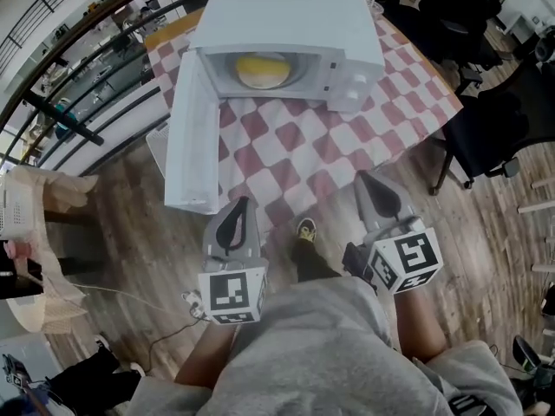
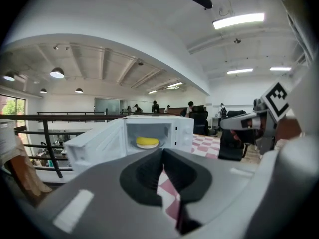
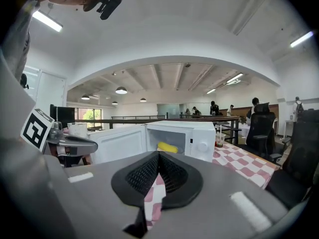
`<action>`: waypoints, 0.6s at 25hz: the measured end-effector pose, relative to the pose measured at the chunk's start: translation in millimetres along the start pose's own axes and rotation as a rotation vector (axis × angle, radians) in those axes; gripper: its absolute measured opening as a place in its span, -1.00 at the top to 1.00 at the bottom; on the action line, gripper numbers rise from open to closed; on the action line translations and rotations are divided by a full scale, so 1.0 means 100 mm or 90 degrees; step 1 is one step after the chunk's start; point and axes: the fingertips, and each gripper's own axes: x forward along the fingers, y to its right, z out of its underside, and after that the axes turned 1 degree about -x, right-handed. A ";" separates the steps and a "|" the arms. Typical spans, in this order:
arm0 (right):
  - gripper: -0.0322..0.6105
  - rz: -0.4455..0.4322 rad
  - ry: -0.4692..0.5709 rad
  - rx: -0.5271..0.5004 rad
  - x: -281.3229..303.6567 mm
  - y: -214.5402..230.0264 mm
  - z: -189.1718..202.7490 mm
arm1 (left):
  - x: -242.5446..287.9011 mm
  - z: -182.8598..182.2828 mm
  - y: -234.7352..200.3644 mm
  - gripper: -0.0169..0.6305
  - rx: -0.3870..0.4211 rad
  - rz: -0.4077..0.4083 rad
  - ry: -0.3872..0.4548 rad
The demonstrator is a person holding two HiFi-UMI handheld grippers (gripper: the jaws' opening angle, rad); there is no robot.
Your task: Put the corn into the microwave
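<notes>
- Wooden floor (image 1: 121,189): fills the lower part of the head view, where the person's foot shows between the two tools.
- Surface (image 1: 286,150): covered with a red-and-white checked cloth, and carries the appliance at its far side.
- Office chair (image 1: 499,133): black, standing on the floor just beside the right edge of the surface.
- Microwave (image 1: 286,20): white, upright on the checked cloth, with its cavity facing the person and its control panel at the right of the opening.
- Microwave door (image 1: 192,133): swung fully open to the left, reaching out past the near edge of the surface.
- Left hand-held gripper (image 1: 234,211): held above the floor near the door's free edge, well apart from the cavity. Its own view shows the jaws clenched tip to tip with nothing between them.
- Right hand-held gripper (image 1: 377,193): held level with the left one, near the front edge of the surface. Its jaws are likewise closed together and empty.
- Corn (image 1: 263,69): yellow, lying on the round tray inside the microwave cavity, touched by neither tool.
</notes>
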 end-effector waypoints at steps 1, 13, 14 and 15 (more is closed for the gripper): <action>0.90 0.003 0.000 -0.009 -0.08 -0.10 0.01 | -0.17 0.02 -0.05 0.91 -0.004 -0.007 0.005; 0.90 0.011 -0.019 -0.044 -1.20 -1.10 0.29 | -1.79 0.30 -0.23 0.91 -0.041 -0.050 0.042; 0.90 0.013 -0.019 -0.045 -1.28 -1.14 0.30 | -1.87 0.33 -0.21 0.91 -0.045 -0.049 0.040; 0.90 0.015 -0.019 -0.045 -1.35 -1.18 0.30 | -1.95 0.35 -0.18 0.91 -0.048 -0.047 0.037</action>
